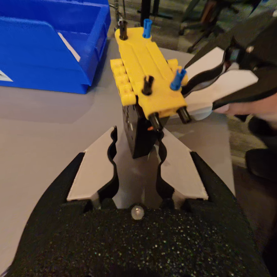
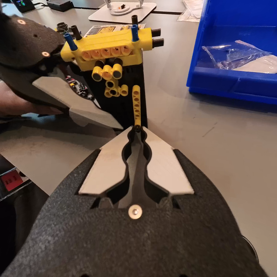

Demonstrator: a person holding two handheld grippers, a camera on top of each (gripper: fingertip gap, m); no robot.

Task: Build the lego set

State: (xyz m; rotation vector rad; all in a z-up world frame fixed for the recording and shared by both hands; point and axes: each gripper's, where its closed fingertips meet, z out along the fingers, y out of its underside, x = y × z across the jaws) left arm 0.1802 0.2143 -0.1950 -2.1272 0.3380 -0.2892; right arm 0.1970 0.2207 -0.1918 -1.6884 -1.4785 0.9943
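Note:
A yellow block assembly (image 1: 149, 67) with blue pins (image 1: 177, 80) and black pins (image 1: 147, 85) sits on top of an upright black stand (image 1: 139, 139). My left gripper (image 1: 137, 133) is open, and the stand's near lower corner lies between its fingertips. My right gripper (image 2: 137, 129) is shut on the end of a thin yellow beam with holes (image 2: 137, 103), held against the stand's front (image 2: 119, 104) below the yellow assembly (image 2: 107, 43). In the left wrist view the right gripper (image 1: 188, 96) is beside the assembly's right side, and the beam is hidden there.
A blue bin (image 1: 45, 52) stands on the grey table to the left; in the right wrist view the bin (image 2: 224, 82) holds clear plastic bags (image 2: 239, 57). A printed sheet (image 2: 104, 30) and a white pad (image 2: 119, 15) lie behind the stand. The table edge (image 1: 229, 149) is close on the right. My two grippers' fingertips are within a few centimetres of each other.

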